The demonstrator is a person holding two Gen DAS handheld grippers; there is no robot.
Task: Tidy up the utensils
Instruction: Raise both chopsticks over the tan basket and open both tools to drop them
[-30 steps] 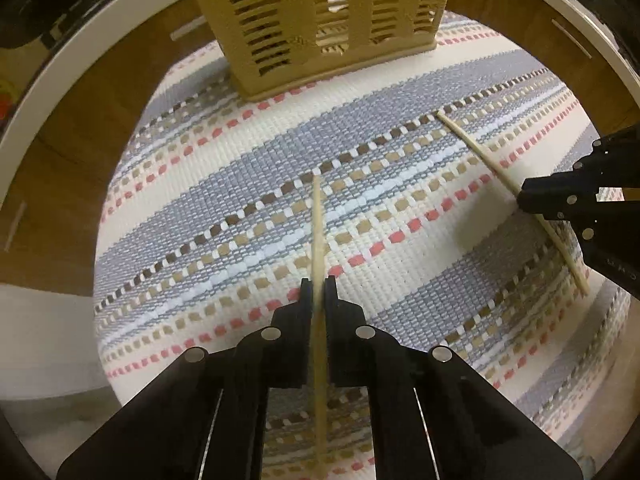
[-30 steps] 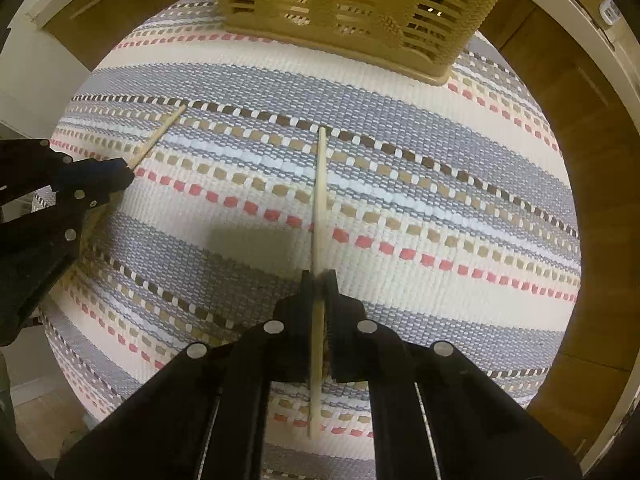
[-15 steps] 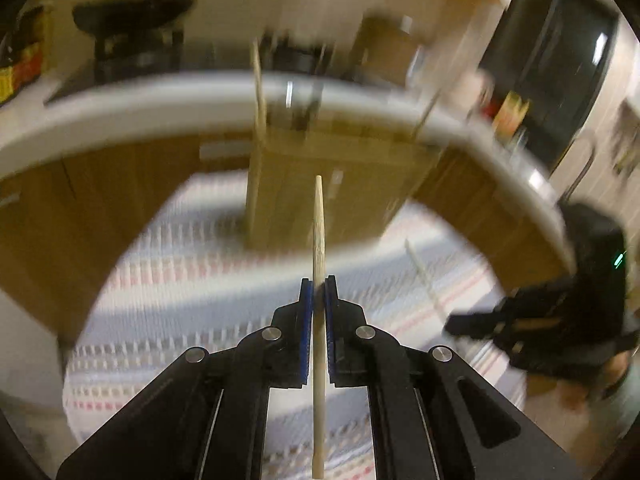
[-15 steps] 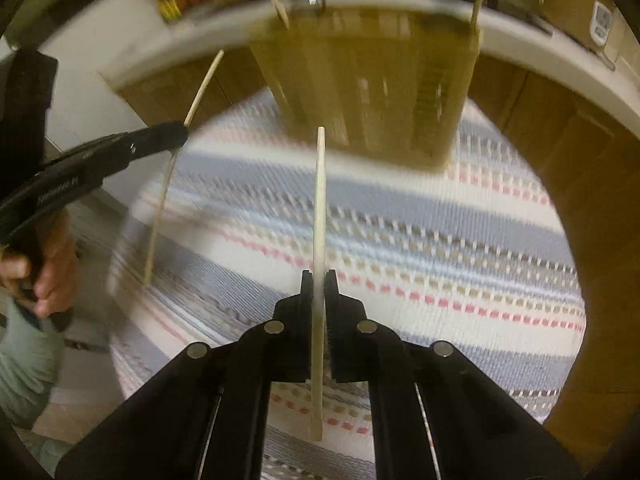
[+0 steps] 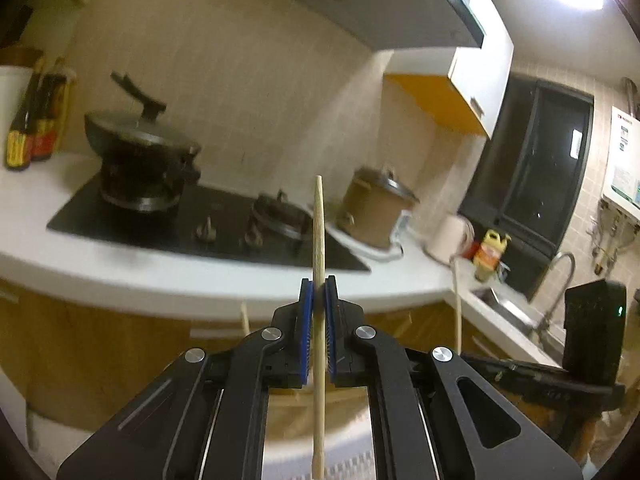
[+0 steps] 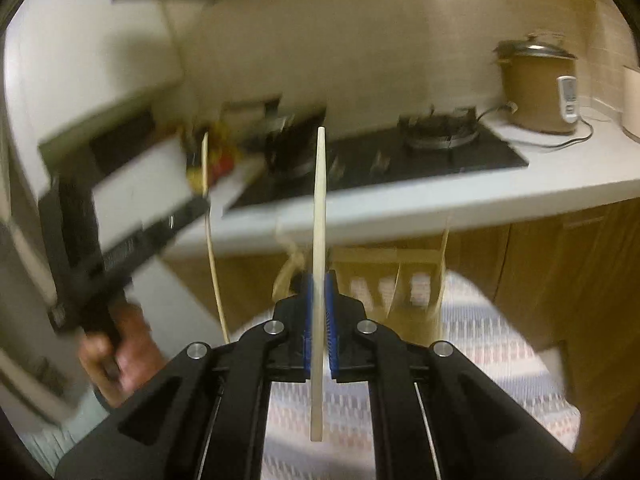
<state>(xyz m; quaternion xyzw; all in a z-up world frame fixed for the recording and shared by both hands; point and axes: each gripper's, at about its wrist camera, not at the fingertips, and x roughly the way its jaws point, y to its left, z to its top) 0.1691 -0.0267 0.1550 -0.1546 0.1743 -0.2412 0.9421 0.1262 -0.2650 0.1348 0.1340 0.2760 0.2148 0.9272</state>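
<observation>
Gripping a chopstick (image 5: 319, 240) apiece, both pairs of fingers were closed tight on thin wood held upright above the striped mat (image 6: 500, 344). The left gripper (image 5: 319, 294) pinched its stick near the middle, as did the right gripper (image 6: 319, 292) on the paler chopstick (image 6: 320, 200). Either stick could likely pivot or slip in so narrow a grasp, or miss the slotted basket (image 6: 404, 280). Only the right view showed that basket, blurred; the left view showed the wok (image 5: 138, 152) and sink (image 5: 504, 300).
</observation>
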